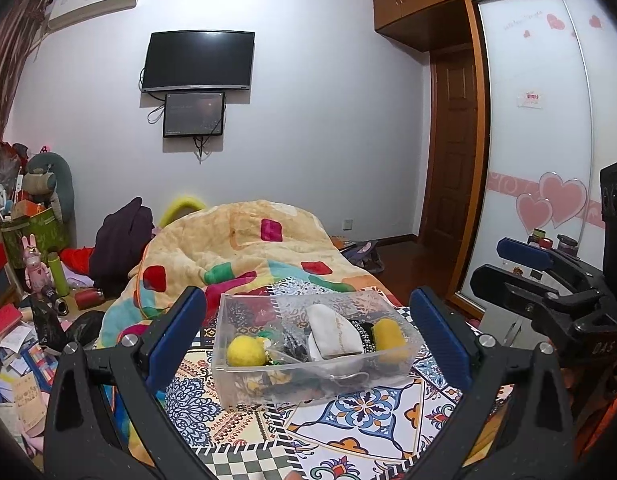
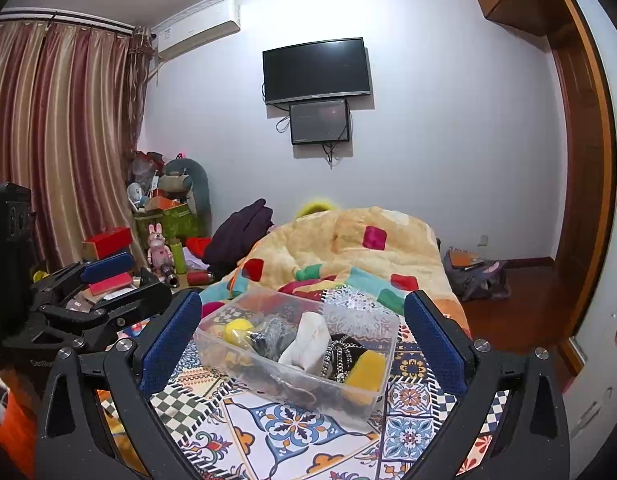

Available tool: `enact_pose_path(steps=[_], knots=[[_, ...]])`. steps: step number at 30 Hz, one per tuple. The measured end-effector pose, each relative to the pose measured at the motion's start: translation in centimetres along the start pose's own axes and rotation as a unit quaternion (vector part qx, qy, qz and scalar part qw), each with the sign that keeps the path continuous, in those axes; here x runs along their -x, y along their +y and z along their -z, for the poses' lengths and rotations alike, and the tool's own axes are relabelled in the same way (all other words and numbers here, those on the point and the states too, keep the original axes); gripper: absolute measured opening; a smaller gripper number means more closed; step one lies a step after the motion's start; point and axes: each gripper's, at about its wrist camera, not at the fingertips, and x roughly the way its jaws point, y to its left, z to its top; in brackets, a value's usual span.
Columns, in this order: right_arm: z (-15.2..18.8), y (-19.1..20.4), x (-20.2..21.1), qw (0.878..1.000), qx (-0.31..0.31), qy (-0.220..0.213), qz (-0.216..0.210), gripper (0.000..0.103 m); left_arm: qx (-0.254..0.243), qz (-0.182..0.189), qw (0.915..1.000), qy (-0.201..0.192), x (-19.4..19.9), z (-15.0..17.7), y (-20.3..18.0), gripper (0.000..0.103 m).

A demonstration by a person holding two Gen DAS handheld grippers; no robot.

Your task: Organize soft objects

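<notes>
A clear plastic box [image 1: 228,376] [image 2: 372,400] sits on the patterned cloth on the bed. It holds a yellow felt ball [image 1: 245,351] [image 2: 236,331], a white pouch [image 1: 333,338] [image 2: 307,343], a black beaded item [image 1: 363,336] [image 2: 340,356], a mustard soft piece [image 1: 389,334] [image 2: 366,366] and dark soft items [image 2: 270,338]. My left gripper [image 1: 308,312] is open and empty, its blue fingers either side of the box, above it. My right gripper [image 2: 302,312] is open and empty, likewise framing the box. Each gripper shows at the edge of the other's view.
A crumpled orange quilt [image 1: 236,240] [image 2: 348,236] lies beyond the box. Clutter of boxes, books and toys [image 1: 32,272] [image 2: 156,240] fills the floor at left. A wardrobe [image 1: 540,140] stands right, with a bag [image 2: 474,272] on the floor.
</notes>
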Motion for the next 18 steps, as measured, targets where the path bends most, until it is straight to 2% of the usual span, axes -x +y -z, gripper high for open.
enact_pose_path(steps=[18], knots=[[0.18,-0.12,-0.29,1.0,-0.001,0.003,0.005,0.103,0.001,0.009,0.9999,0.005,-0.07,0.26,0.02,0.103]])
